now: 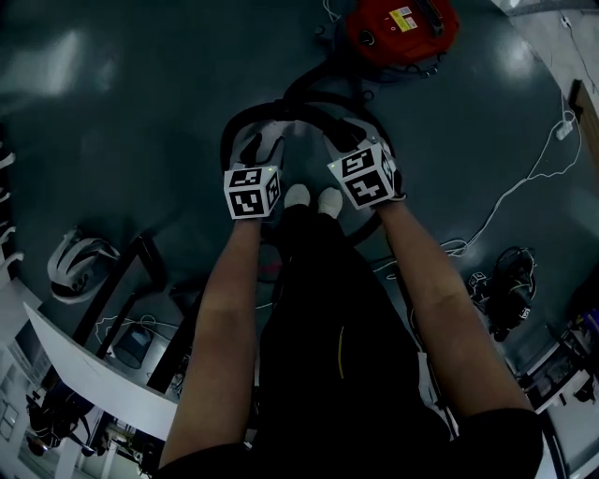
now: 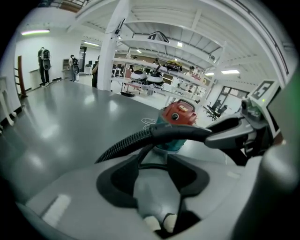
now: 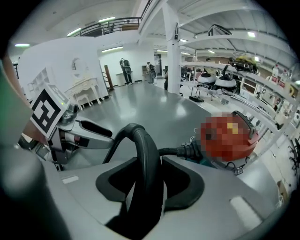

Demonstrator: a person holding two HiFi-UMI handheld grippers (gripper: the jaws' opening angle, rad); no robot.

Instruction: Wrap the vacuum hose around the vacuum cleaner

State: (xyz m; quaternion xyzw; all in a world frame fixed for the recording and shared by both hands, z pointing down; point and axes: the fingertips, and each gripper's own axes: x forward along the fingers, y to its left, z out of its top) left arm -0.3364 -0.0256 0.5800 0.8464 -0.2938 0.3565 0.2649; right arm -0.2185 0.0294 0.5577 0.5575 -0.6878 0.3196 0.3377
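The red vacuum cleaner (image 1: 401, 26) stands on the dark floor ahead of me. Its black hose (image 1: 301, 86) curls from it toward both grippers. My right gripper (image 1: 354, 138) is shut on the hose; in the right gripper view the hose (image 3: 147, 154) runs up between the pads and arches away to the left. My left gripper (image 1: 253, 142) is open beside it. In the left gripper view nothing sits between the pads of the left gripper (image 2: 154, 171), and the ribbed hose (image 2: 126, 143) crosses just beyond their tips. The vacuum cleaner (image 2: 178, 115) shows behind the hose.
My white shoes (image 1: 314, 198) are right below the grippers. A white cable (image 1: 524, 182) snakes over the floor at the right, near black gear (image 1: 505, 290). A white headset (image 1: 80, 262) and a white table edge (image 1: 84, 374) lie at the lower left.
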